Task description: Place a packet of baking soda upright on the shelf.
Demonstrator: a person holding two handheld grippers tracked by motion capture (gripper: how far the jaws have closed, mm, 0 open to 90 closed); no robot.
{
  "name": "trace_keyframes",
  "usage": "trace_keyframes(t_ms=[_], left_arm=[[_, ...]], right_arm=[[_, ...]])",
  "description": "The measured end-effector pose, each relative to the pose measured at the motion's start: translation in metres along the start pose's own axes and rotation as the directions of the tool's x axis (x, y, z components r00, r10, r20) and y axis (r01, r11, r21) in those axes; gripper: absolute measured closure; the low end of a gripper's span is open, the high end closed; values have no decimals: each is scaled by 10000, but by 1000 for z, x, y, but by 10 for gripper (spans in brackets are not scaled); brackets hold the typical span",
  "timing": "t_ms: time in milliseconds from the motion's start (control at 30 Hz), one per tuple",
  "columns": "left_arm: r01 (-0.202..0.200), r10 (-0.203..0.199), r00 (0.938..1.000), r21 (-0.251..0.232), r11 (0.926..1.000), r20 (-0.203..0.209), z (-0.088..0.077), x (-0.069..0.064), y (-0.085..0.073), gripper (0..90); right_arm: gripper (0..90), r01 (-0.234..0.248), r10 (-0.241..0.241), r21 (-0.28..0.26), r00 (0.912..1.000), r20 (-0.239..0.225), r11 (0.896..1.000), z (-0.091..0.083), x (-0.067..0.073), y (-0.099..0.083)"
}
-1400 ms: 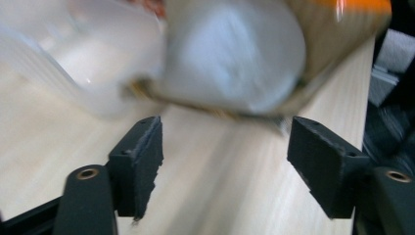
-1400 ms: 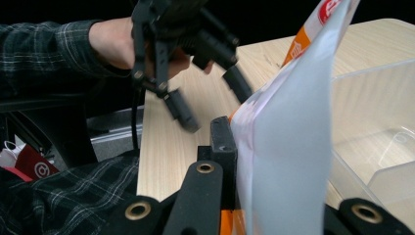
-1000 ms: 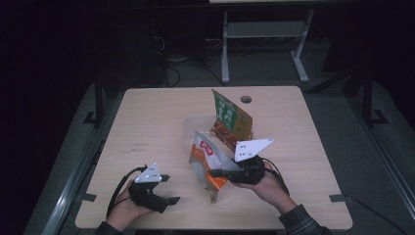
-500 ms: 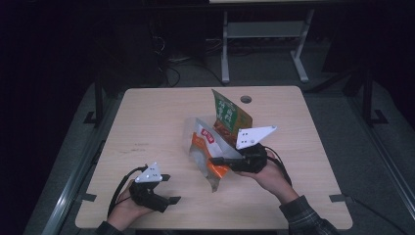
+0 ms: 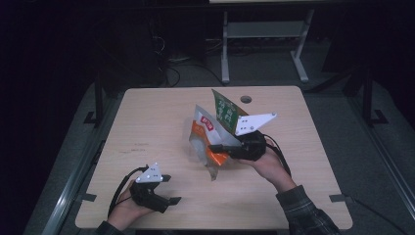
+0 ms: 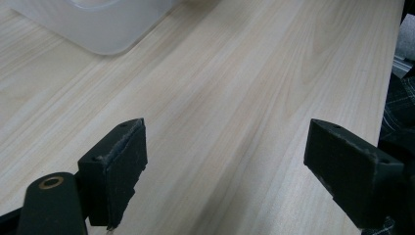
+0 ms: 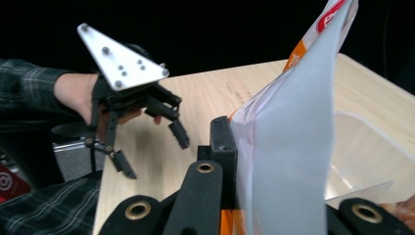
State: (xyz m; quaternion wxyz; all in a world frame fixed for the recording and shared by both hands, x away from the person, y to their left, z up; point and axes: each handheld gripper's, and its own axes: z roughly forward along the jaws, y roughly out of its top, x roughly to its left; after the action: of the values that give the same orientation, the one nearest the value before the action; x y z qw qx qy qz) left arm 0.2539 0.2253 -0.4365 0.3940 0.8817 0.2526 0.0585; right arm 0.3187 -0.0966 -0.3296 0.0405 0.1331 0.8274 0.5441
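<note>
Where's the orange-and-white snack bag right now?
High view: the orange-and-white snack bag is mid-table, clamped in the right gripper, just left of the green bag.

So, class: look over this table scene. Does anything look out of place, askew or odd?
Yes. The orange and white snack bag hangs tilted in the air, pinched at one edge by the right tongs. Behind it a green packet leans askew. The left tongs rest open near the table's front edge, holding nothing.
</note>
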Motion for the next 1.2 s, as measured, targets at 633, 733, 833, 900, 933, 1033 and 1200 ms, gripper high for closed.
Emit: trace_keyframes(t_ms=[633,733,833,900,933,1033,1200], left_arm=[[-54,53,10000,50,10000,77,0,0,0,156],[-56,56,9999,64,10000,84,1,0,0,156],[-39,38,9999,59,10000,100,1,0,0,156],[-34,34,9999,73,10000,99,1,-1,0,156],[-42,41,9999,74,10000,99,2,-1,0,156],[-59,58,9999,100,9999,111,2,0,0,157],[-21,19,9999,126,9999,144,2,-1,0,157]], right_arm=[[900,107,-69,-416,9961,883,9991,16,-25,26],[900,3,35,-397,9955,944,9992,20,-30,25],[900,-69,103,-334,9948,1016,9994,24,-33,24],[900,-86,121,-324,9939,1097,9994,26,-36,23],[900,-114,147,-299,9934,1137,9995,27,-37,23],[900,-222,256,-282,9917,1259,9994,29,-41,21],[900,-289,311,-167,9882,1503,9994,31,-46,18]])
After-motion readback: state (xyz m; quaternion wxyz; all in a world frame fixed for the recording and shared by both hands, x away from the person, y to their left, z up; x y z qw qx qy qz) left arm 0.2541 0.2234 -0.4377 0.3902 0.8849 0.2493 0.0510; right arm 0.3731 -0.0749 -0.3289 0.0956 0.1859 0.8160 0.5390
